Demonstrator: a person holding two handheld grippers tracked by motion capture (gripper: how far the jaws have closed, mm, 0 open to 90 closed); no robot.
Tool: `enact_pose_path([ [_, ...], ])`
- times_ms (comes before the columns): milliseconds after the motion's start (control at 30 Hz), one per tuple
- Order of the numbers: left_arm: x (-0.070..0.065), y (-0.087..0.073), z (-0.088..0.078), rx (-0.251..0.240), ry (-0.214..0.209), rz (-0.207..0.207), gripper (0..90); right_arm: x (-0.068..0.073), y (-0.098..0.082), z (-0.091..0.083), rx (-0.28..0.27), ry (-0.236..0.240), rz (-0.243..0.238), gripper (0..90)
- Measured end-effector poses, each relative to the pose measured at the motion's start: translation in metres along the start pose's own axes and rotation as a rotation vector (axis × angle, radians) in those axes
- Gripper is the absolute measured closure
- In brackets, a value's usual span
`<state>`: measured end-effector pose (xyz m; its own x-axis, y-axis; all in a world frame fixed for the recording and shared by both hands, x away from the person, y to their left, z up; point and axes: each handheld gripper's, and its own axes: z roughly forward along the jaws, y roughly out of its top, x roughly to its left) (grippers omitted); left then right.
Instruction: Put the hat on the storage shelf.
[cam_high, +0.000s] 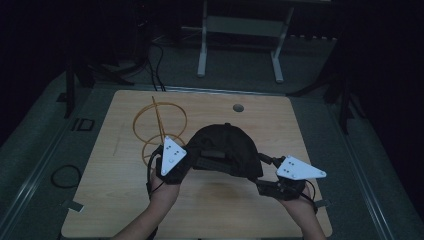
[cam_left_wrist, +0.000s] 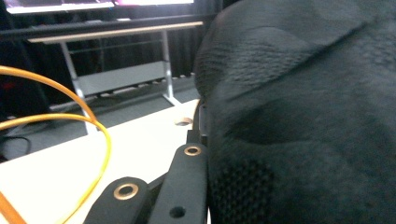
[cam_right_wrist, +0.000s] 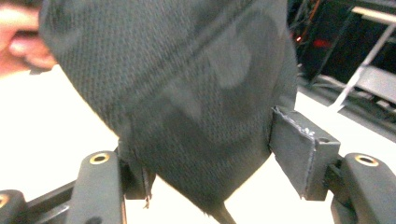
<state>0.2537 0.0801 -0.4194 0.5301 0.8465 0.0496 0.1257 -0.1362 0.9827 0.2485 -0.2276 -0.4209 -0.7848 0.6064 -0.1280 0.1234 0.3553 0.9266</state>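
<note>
Grippers come first: the left gripper (cam_high: 186, 156) is at the left edge of a black cap (cam_high: 226, 150), and in the left gripper view one black jaw lies flat against the mesh cloth (cam_left_wrist: 299, 140); the other jaw is hidden behind it, so I cannot tell whether it is pinching. The right gripper (cam_high: 265, 175) is at the cap's right edge. In the right gripper view its jaws stand spread on either side of the hanging cloth (cam_right_wrist: 187, 93), one pad (cam_right_wrist: 299, 149) just beside it, so the grip there does not look closed.

The cap sits between the two grippers over the near middle of the wooden table (cam_high: 125, 200), seemingly lifted or propped up by its edges. Just to the left and farther off stands a yellow wire stand (cam_high: 160, 125), made of rings on a thin rod, with nothing on it.

As I judge it, the work is at an early-to-middle stage: the cap is taken up at both sides, but it is not yet placed on the stand, if that is where it goes.
</note>
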Motion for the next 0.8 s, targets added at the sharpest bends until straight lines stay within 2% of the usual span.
enact_pose_path([
  [133,0.002,0.005,-0.003,-0.014,-0.002,0.028,90.0,0.003,-0.014,-0.014,0.008,0.065,-0.003,33.8],
  [167,0.002,0.005,-0.003,-0.014,-0.002,0.028,90.0,0.003,-0.014,-0.014,0.008,0.065,-0.003,33.8],
  [233,0.005,0.006,-0.006,-0.021,-0.006,0.062,90.0,0.002,-0.019,-0.028,0.011,0.096,-0.013,34.0],
  [267,0.007,0.006,-0.008,-0.036,-0.028,0.074,90.0,0.002,-0.019,-0.033,0.004,0.103,-0.018,34.8],
  [333,0.009,0.005,-0.010,-0.038,-0.035,0.107,90.0,-0.002,-0.016,-0.041,-0.008,0.106,-0.032,39.8],
  [367,0.012,0.005,-0.011,-0.050,-0.070,0.109,90.0,-0.003,-0.014,-0.044,-0.017,0.103,-0.045,41.5],
  [433,0.016,0.004,-0.014,-0.064,-0.090,0.149,90.0,-0.007,-0.007,-0.048,-0.029,0.089,-0.050,41.5],
  [467,0.020,0.003,-0.015,-0.086,-0.144,0.156,90.0,-0.009,-0.003,-0.048,-0.034,0.091,-0.054,42.1],
  [500,0.022,0.002,-0.017,-0.111,-0.162,0.179,90.0,-0.010,0.001,-0.048,-0.043,0.089,-0.065,42.8],
  [533,0.025,0.003,-0.019,-0.107,-0.179,0.201,90.0,-0.011,0.005,-0.048,-0.052,0.087,-0.075,42.8],
  [567,0.029,0.004,-0.020,-0.110,-0.239,0.204,90.0,-0.011,0.009,-0.048,-0.057,0.094,-0.082,42.8],
  [600,0.031,0.003,-0.022,-0.135,-0.264,0.220,90.0,-0.009,0.014,-0.047,-0.064,0.100,-0.096,42.8],
  [633,0.033,0.003,-0.022,-0.127,-0.278,0.232,90.0,-0.007,0.018,-0.045,-0.067,0.101,-0.107,42.8],
  [733,0.037,0.003,-0.024,-0.139,-0.370,0.239,90.0,0.003,0.030,-0.039,-0.079,0.153,-0.144,43.5],
  [800,0.035,0.003,-0.024,-0.127,-0.399,0.247,90.0,0.013,0.038,-0.033,-0.085,0.203,-0.179,43.4],
])
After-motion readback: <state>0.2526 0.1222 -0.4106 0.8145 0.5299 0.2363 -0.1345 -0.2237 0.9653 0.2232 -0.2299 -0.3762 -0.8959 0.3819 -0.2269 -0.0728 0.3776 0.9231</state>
